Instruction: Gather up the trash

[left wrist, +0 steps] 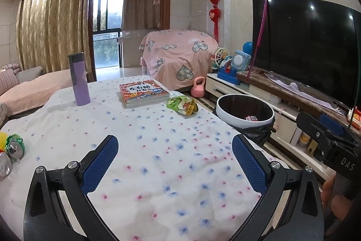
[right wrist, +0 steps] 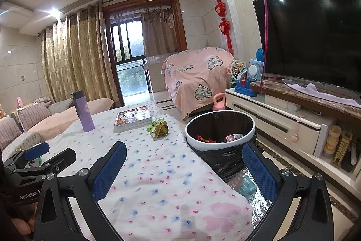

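A living room with gold curtains, a balcony door and a large dark television (left wrist: 304,49) surrounds a counter (left wrist: 158,162) draped in a white cloth dotted with pink and blue flowers. Beside the counter's right edge stands a white-rimmed trash bin (right wrist: 220,128) lined with a black bag, and it already holds a few red and pink wrappers, so the collecting looks partly done. Still left on the cloth are a green snack wrapper (left wrist: 182,105) near the far right edge, close to the bin, and crushed drink cans (left wrist: 13,148) at the left edge. A purple thermos (left wrist: 79,80) and a picture book (left wrist: 143,93) stand toward the far end and do not look like trash. The left tongs (left wrist: 174,164) hover spread wide over bare cloth, holding nothing; the right tongs (right wrist: 183,171) are likewise spread and empty, straddling the counter's right edge just short of the bin. Only the left wrist view shows the cans plainly; in the right wrist view the other tool hides most of them. Only the right wrist view looks down into the bin far enough to show most of its contents, along with a silvery patch and a teal box on the floor below the counter's edge.
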The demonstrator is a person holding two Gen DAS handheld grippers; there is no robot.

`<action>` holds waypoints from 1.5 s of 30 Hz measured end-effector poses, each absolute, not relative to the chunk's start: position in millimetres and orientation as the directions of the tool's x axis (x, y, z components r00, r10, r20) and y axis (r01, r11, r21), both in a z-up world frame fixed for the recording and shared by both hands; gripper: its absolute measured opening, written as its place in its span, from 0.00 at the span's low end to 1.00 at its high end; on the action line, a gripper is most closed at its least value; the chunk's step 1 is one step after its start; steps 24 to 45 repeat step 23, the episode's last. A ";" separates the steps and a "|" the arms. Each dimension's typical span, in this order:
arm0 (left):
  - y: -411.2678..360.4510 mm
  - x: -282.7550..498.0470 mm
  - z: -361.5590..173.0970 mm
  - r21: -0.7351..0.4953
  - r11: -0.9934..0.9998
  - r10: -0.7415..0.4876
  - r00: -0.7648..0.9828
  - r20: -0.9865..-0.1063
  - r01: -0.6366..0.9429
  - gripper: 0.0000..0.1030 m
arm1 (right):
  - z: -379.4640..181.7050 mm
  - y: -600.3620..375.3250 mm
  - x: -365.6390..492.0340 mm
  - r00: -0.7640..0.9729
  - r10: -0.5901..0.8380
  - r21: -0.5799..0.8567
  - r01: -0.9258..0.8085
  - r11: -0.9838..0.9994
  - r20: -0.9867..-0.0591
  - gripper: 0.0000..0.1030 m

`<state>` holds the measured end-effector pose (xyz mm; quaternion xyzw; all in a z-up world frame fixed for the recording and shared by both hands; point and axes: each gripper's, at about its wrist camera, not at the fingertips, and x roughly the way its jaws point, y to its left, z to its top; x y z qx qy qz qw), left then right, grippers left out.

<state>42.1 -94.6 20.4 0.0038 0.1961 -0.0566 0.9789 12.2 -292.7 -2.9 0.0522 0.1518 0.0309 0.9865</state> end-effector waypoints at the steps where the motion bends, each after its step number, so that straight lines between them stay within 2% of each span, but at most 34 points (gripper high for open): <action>1: -95.0 42.5 19.7 -0.015 0.993 -0.111 0.916 -0.386 0.113 1.00 | -2.9 -292.8 12.5 0.951 0.078 0.113 -0.045 0.993 -0.298 1.00; 23: -94.4 57.2 6.5 -0.045 0.992 -0.128 0.892 -0.434 0.120 1.00 | -10.9 -293.1 23.3 0.936 0.088 0.130 -0.046 0.990 -0.340 1.00; 45: -94.4 57.2 6.5 -0.045 0.992 -0.128 0.892 -0.434 0.120 1.00 | -10.9 -293.1 23.3 0.936 0.088 0.130 -0.046 0.990 -0.340 1.00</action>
